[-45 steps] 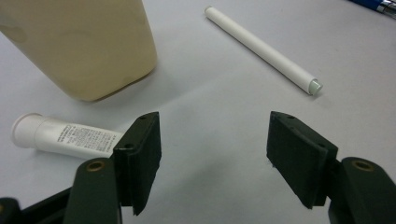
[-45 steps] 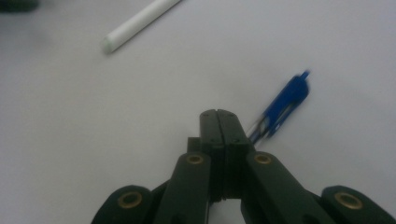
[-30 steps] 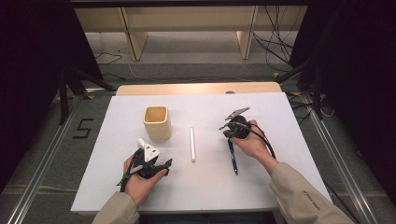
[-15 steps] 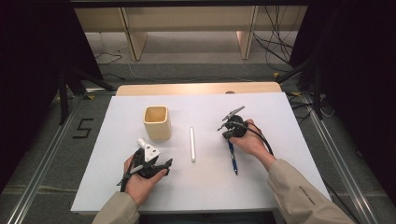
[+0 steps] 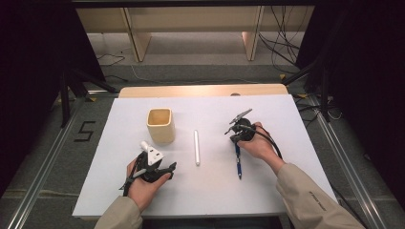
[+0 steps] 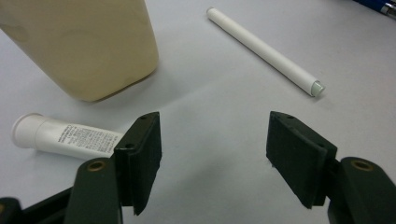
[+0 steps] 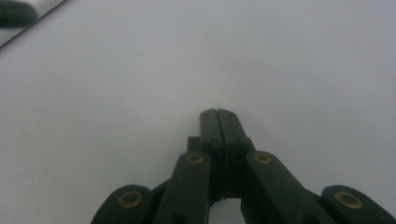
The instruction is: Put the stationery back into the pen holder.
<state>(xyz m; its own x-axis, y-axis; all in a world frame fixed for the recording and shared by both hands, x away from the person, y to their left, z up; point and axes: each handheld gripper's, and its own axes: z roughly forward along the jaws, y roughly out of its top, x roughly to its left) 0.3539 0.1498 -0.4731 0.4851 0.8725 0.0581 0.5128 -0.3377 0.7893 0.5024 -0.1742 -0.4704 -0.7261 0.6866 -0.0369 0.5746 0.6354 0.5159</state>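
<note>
The left gripper (image 6: 212,163) is held spread beside the white tube (image 6: 65,136) (nothing gripped); the right gripper (image 7: 219,116) is pressed together.

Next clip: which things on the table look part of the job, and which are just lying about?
Part of the job, likely:
- cup
- white pen
- blue pen
- white tube, beside the open left gripper
- right gripper, shut and empty

Lying about:
- cables on the floor
- wooden shelf behind the table
</note>
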